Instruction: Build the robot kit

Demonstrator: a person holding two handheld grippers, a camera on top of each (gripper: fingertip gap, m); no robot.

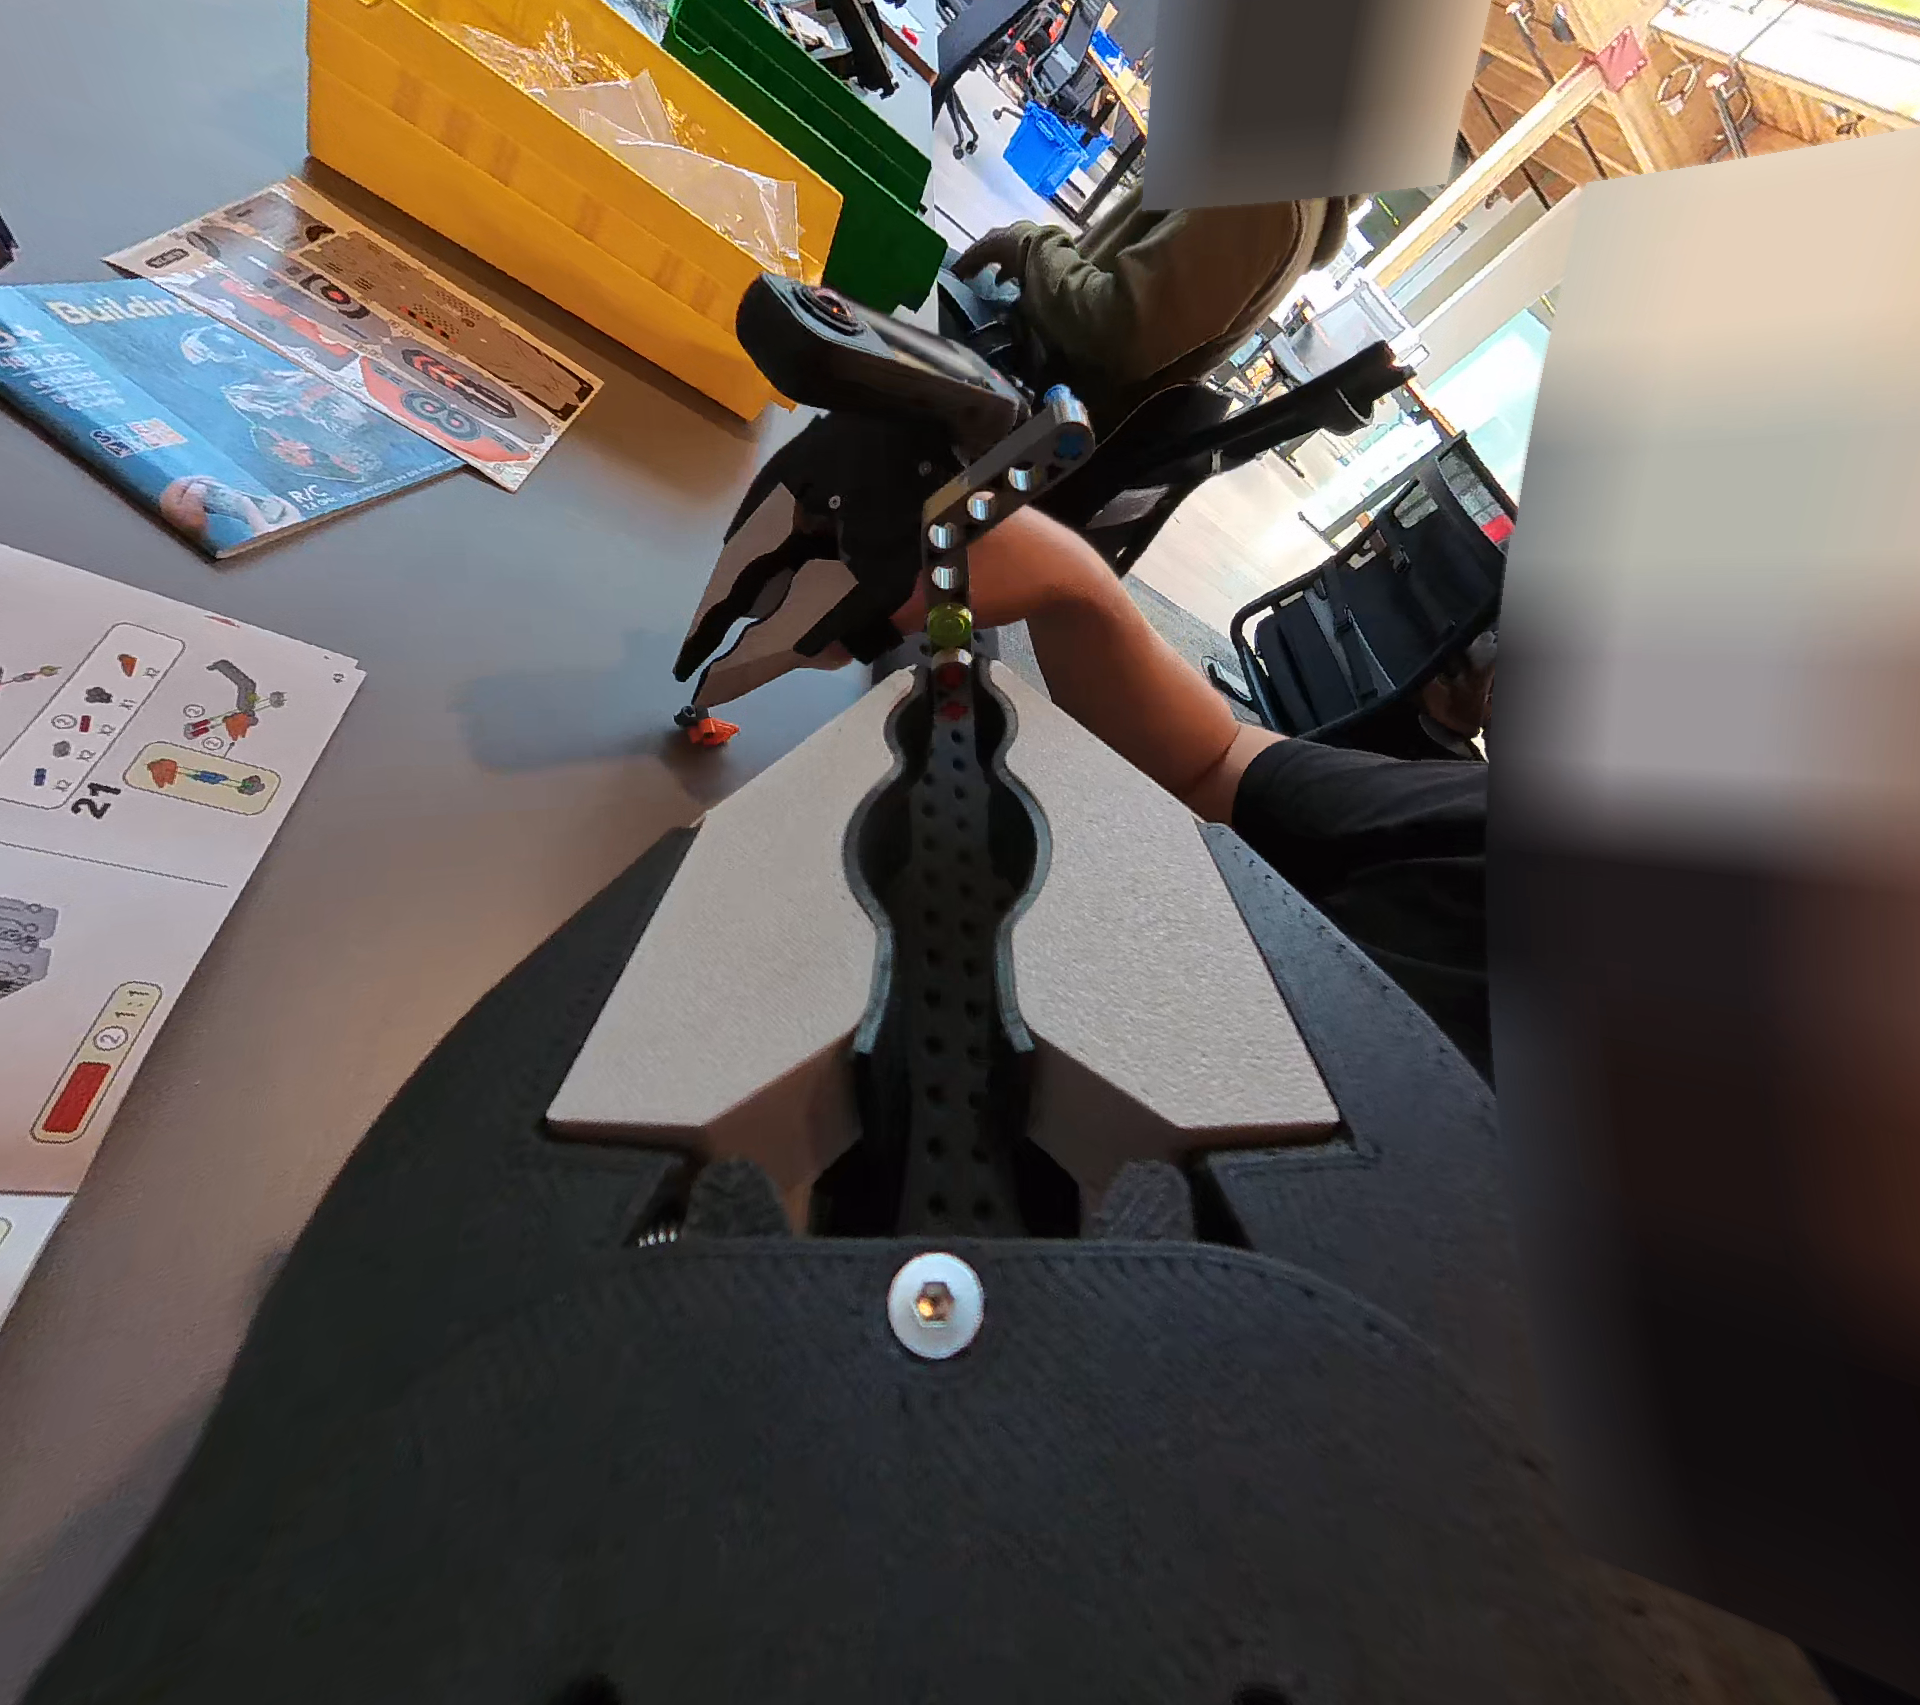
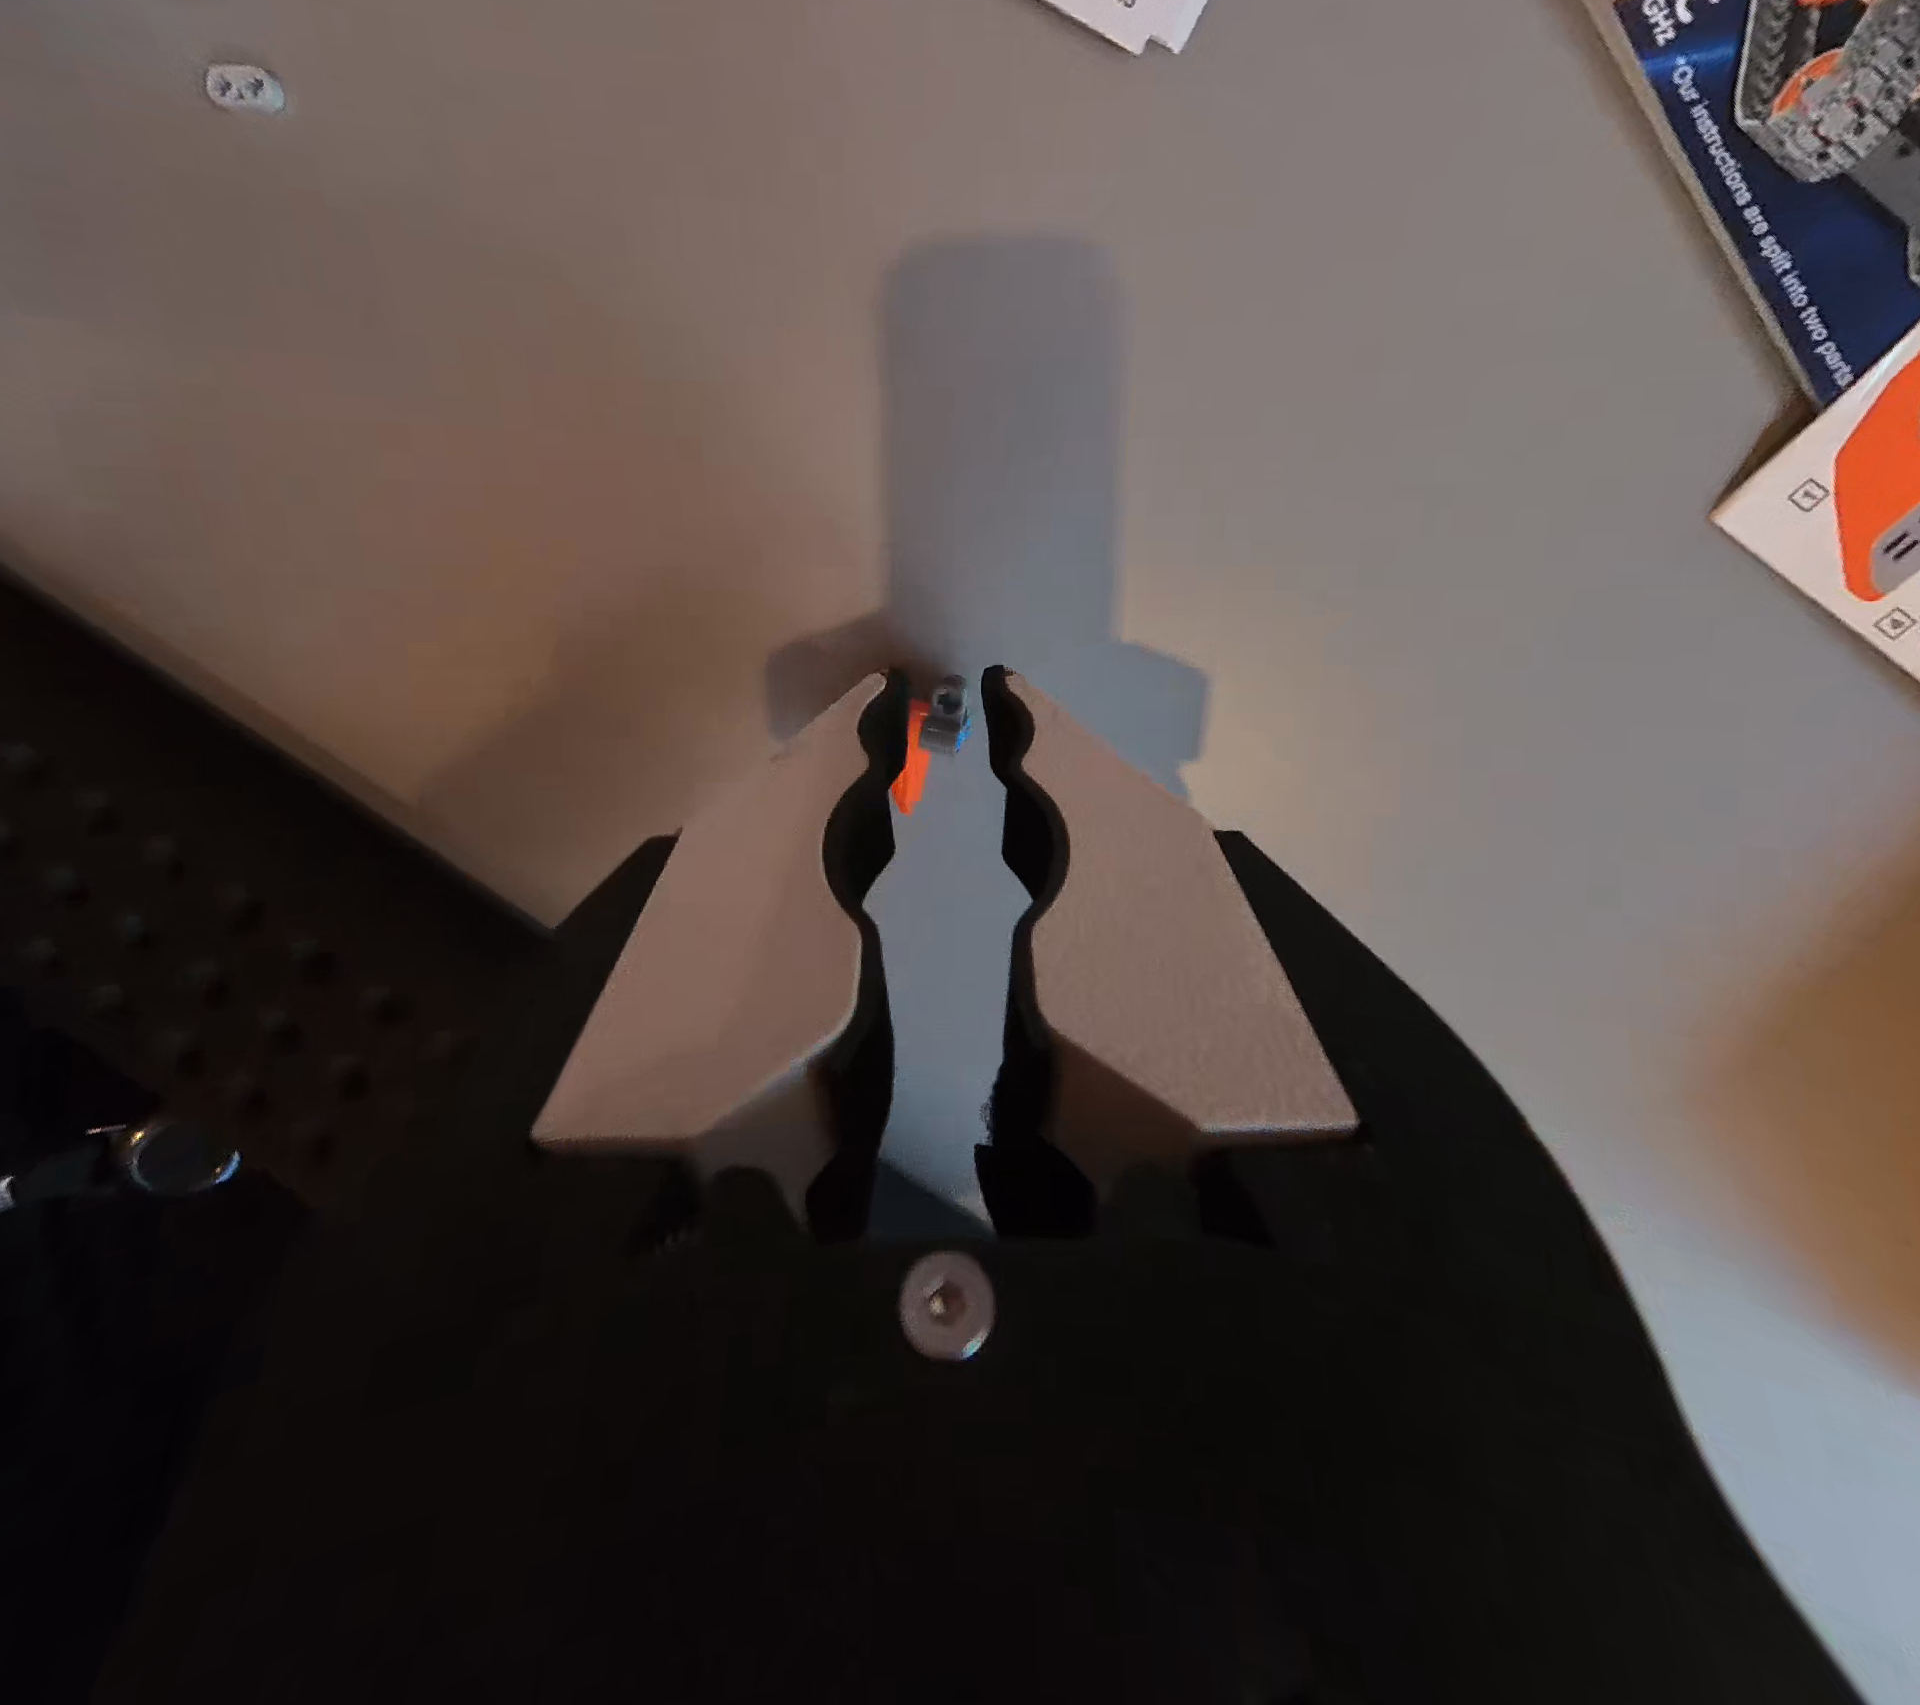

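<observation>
My left gripper (image 1: pixel 951 673) is shut on the lower end of a grey bent beam (image 1: pixel 961 528) with a row of holes. A lime-green pin (image 1: pixel 949 622) and a red part (image 1: pixel 949 679) sit just at the fingertips. The beam is held upright above the grey table (image 1: pixel 499 616). My right gripper (image 2: pixel 940 687) is open, tips down at the table, with a small orange, grey and blue piece (image 2: pixel 928 739) between its fingertips, nearer the left finger. In the left wrist view the right gripper (image 1: pixel 748 663) hovers over that orange piece (image 1: pixel 709 728).
A yellow bin (image 1: pixel 436 128) with plastic bags and green bins (image 1: pixel 883 242) stand at the back. A blue booklet (image 1: pixel 208 408), a sticker sheet (image 1: pixel 416 325) and open instruction pages (image 1: pixel 135 772) lie to the left. A person's arm (image 1: pixel 1101 627) reaches in. A small grey part (image 2: pixel 244 89) lies apart.
</observation>
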